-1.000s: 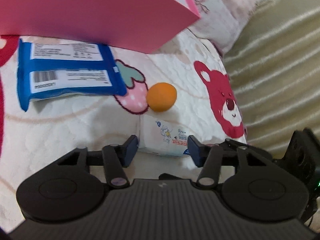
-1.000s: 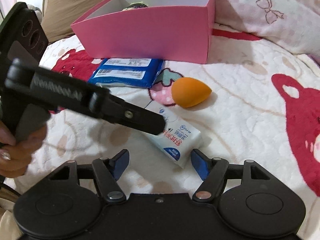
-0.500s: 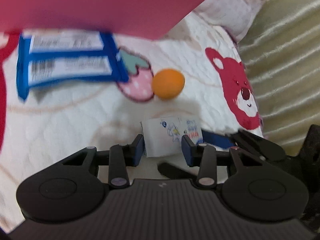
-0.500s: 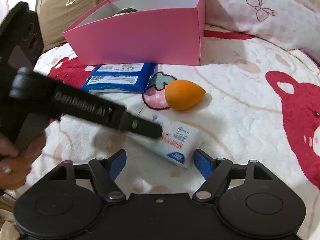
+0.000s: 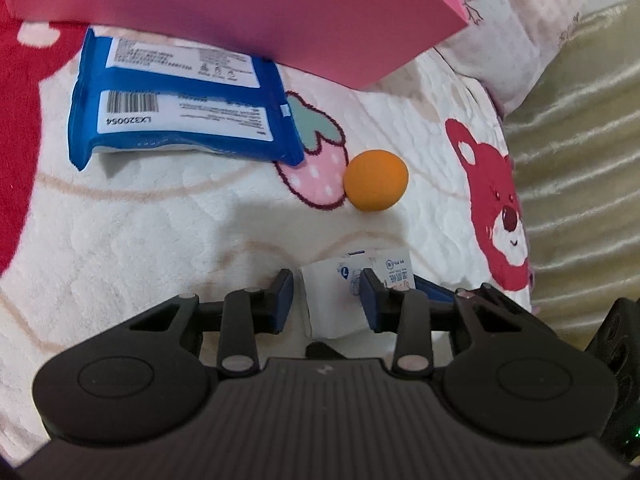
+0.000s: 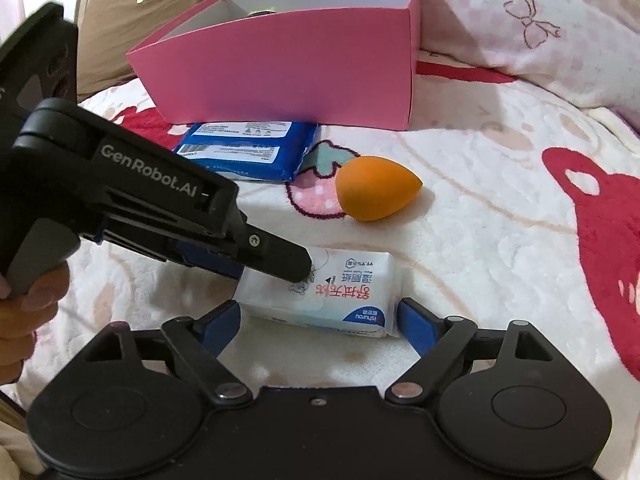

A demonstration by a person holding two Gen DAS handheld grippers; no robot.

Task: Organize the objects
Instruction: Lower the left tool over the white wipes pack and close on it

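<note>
On a bed blanket, the left claw (image 5: 326,294) is clamped on one end of a white tissue pack (image 6: 340,296), ready to lift. The right claw (image 6: 318,320) hangs apart behind it. The pink box (image 6: 288,64), its likely destination, stands toward the pillows.

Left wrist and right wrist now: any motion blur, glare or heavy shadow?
Left wrist: sharp, barcode on the blue pack readable; soft shadow under the pink box; fisheye bends the edges. Right wrist: sharp, wipes pack print legible, no glare; dark corners.
</note>
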